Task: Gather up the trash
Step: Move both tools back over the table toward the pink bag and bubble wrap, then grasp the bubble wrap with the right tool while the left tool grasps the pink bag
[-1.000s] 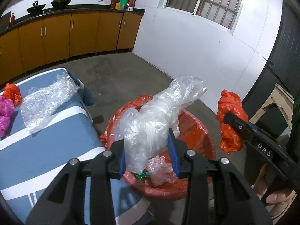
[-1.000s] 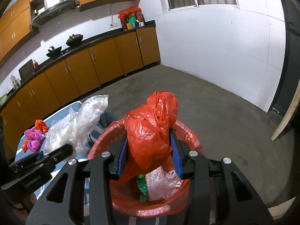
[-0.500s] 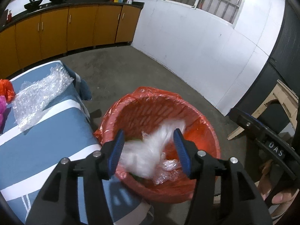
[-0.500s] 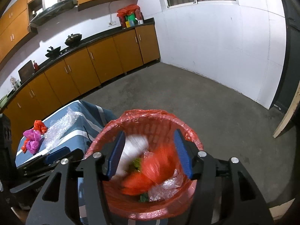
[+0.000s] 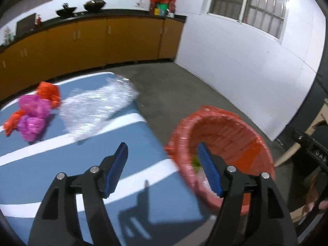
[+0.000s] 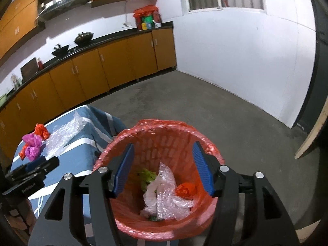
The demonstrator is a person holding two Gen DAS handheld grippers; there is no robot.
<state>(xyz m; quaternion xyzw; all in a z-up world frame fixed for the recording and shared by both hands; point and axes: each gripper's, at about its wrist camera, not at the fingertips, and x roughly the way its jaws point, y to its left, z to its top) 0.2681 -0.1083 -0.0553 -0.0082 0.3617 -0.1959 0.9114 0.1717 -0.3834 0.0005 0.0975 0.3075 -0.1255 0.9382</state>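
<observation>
Trash basket [image 6: 207,149]: red, lined with a red plastic bag, was stood on the concrete floor just beside the corner of the desk [image 5: 51,176]. Inside were recorded a clear plastic bag [image 6: 151,192], bubble wrap pieces [image 6: 166,176], a crumpled red bag [image 6: 185,189] and a green scrap [image 6: 146,176].

Remaining trash, on the blue-and-white striped cloth of the desk: one bubble wrap sheet [image 5: 98,108], laid near the far corner; a magenta bag [image 5: 33,114] bunched beside it, touching an orange-red bag [image 5: 48,93].

Right tongs [image 6: 163,167]: held above the basket mouth, blue pads spread apart, nothing between them.

Left tongs [image 5: 164,170]: spread wide and empty, one pad seen over the desk cloth, the other over the basket rim. View blurred.

Background: orange kitchen cabinets [image 6: 114,61] with dark countertop, two woks, white wall, barred window.
</observation>
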